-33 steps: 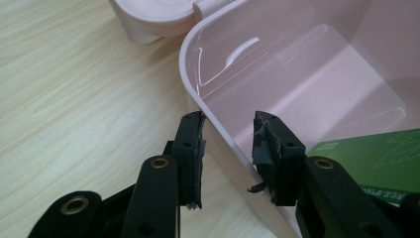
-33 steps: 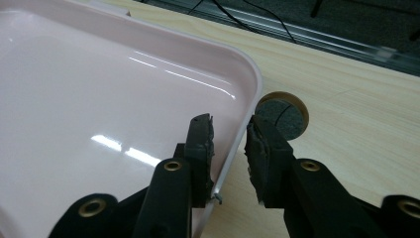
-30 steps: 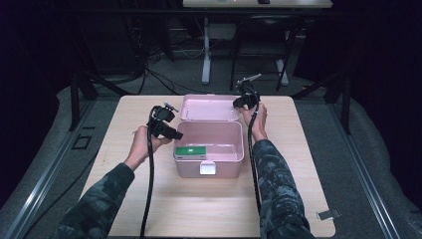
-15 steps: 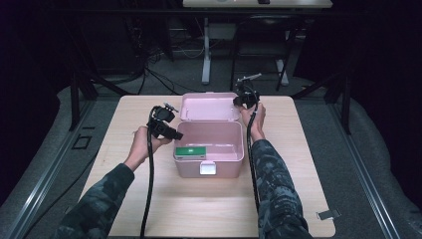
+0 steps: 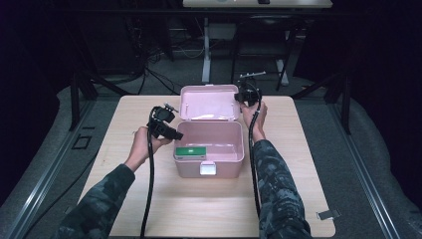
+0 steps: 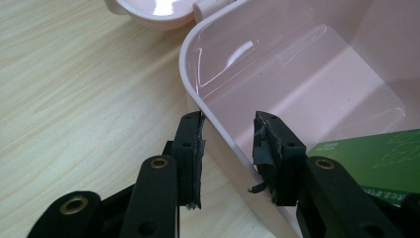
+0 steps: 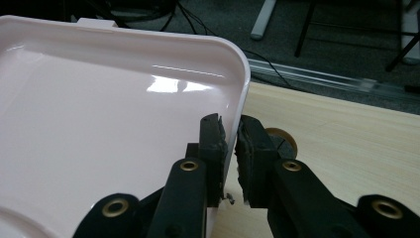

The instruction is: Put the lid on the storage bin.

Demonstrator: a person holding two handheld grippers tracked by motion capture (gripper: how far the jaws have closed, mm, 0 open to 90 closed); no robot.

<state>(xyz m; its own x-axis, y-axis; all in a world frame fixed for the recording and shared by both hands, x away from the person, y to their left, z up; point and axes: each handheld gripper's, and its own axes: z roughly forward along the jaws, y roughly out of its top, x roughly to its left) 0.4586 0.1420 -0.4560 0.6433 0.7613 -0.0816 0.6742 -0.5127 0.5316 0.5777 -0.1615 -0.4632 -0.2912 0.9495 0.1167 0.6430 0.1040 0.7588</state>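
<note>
The pink box sits at the middle of the high view on the pale wooden counter, its lid swung open and standing up behind it toward the top of the frame. A green packet lies inside the box against its lower left wall. In the left gripper view the left hand-held gripper straddles the box's side wall, one jaw outside and one inside; the outer pad touches the rim, while a gap shows between the wall and the inner pad, so whether it truly clamps cannot be told. In the right gripper view the right hand-held gripper has just been closing and is now pinched on the lid's right edge near its upper corner, the jaws drawn close together around the thin rim.
</note>
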